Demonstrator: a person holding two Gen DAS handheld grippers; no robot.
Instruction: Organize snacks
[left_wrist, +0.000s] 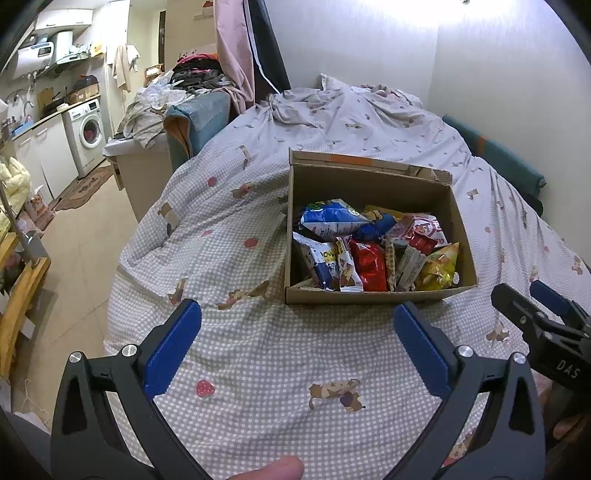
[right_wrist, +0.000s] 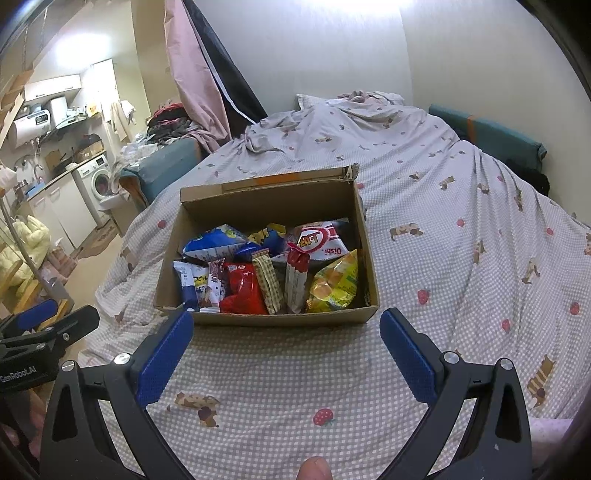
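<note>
Checked bedding (left_wrist: 258, 350) covers the bed; from the left, the left gripper (left_wrist: 297, 328) hovers with jaws spread wide, a cardboard box (right_wrist: 280, 319) of snack packets (right_wrist: 243, 288) sits ahead (upright, flaps open), and the right gripper (right_wrist: 286, 338) is equally splayed, empty.

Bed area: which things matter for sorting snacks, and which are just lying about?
For the job: cardboard box, blue bag, red packet, yellow bag.
Lying about: washing machine, clothes pile, pink curtain.
</note>
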